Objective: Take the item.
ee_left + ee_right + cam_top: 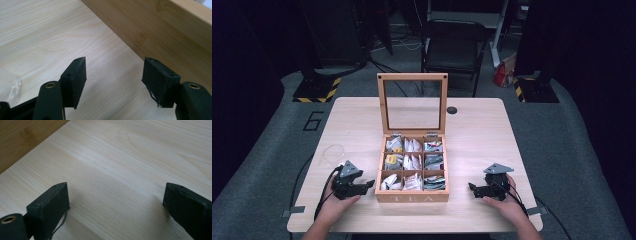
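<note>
Reading "TEA" on its front wall, one wooden tea box (412, 197) sits mid-table with its glass lid (412, 102) upright and nine compartments of tea bags (413, 163). Two grippers flank it: left gripper (371, 184) and right gripper (471, 187), both parted, grasping nothing.

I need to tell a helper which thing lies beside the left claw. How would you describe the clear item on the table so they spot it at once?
Start at the wooden tea box with its lid raised in the middle of the light wood table. Look left of it, past the left claw, toward the table's left edge. There lies a clear plastic piece, flat, see-through and alone on bare wood, unlike the sachets inside the box.
</note>
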A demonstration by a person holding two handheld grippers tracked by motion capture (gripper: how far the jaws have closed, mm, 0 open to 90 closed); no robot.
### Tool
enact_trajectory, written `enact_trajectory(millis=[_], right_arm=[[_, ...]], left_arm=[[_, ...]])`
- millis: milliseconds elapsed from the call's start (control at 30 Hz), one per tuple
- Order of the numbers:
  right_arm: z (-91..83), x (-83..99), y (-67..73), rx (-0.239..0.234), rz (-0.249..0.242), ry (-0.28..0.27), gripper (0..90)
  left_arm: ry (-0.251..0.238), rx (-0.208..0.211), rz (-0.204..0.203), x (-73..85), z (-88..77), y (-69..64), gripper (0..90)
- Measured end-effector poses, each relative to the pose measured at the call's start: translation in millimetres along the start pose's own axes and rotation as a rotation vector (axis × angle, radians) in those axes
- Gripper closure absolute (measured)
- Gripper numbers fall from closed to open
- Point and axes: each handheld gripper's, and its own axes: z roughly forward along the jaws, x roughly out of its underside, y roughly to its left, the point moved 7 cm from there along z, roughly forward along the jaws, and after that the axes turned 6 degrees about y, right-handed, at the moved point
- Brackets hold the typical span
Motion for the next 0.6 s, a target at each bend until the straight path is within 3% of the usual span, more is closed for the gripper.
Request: enact_trajectory(millis=[100, 167, 233, 600], right_arm=[[0.0, 0.0, 0.0, 0.000, 0.000, 0.000, 6.1], [0.0, 0.0, 0.0, 0.000, 0.000, 0.000, 6.0], [0.0, 0.0, -0.1, 0.000, -0.002, 0.000, 6.1], [0.1, -0.1, 0.6, -0.008, -0.005, 0.000, 5.2]], left_arm=[[-0.006, 0.003, -0.011, -0.6, -4.3, 1.5, 36.6], [-0.017, 0.020, -0.052, -1.5, -6.8, 0.3, 37.5], [-0.034, 0.023, -0.067, -3.1, -8.9, 1.0, 38.0], [-0.052, 0.031, -0.105, -6.6, -20.6, 3.0, 42.5]])
